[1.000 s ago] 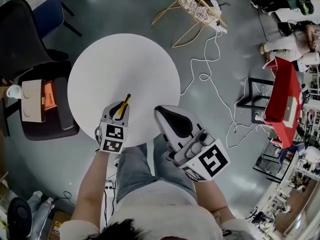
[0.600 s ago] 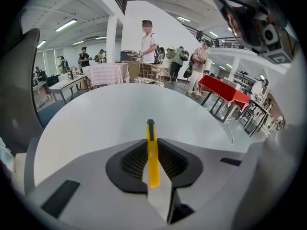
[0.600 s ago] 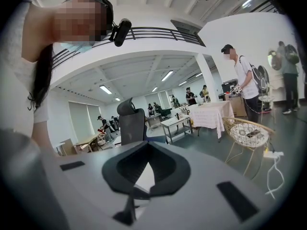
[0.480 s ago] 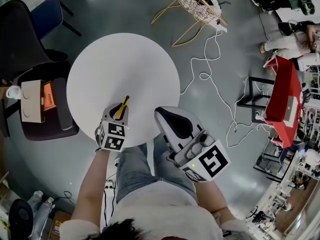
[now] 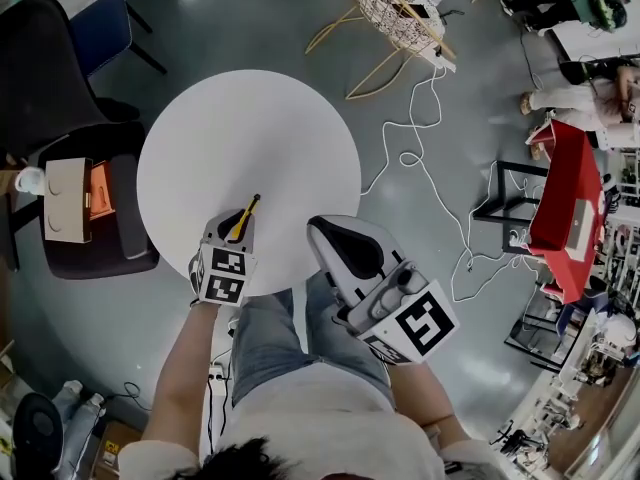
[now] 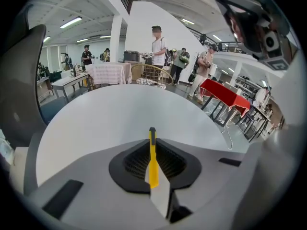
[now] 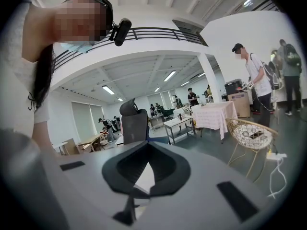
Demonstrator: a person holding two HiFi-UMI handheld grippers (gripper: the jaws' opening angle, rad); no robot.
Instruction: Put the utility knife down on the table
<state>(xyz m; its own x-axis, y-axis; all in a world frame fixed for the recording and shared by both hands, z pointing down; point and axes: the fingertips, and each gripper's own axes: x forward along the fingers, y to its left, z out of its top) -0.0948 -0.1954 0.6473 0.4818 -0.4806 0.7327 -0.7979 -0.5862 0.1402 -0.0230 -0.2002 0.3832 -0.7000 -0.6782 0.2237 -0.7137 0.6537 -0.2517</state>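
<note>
Left gripper (image 5: 238,226) jaws clamped the utility knife (image 6: 152,158) over the tabletop (image 5: 250,133); lowering, then opening, seemed next; right gripper (image 5: 328,236) jaws together, empty

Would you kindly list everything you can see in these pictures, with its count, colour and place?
table: one, white, round, in front of the person.
utility knife: one, yellow, above the table's near edge, in the left gripper.
office chair: one, black, left of the table.
cardboard box: one, pale brown, on a dark seat left of the table.
wire chair: one, cream with yellow legs, beyond the table.
cable: at least one, white, trailing over the floor right of the table.
red table: one, far right.
left gripper: one, grey, shut on the utility knife.
right gripper: one, grey, jaws together, nothing between them, by the table's near right edge.
</note>
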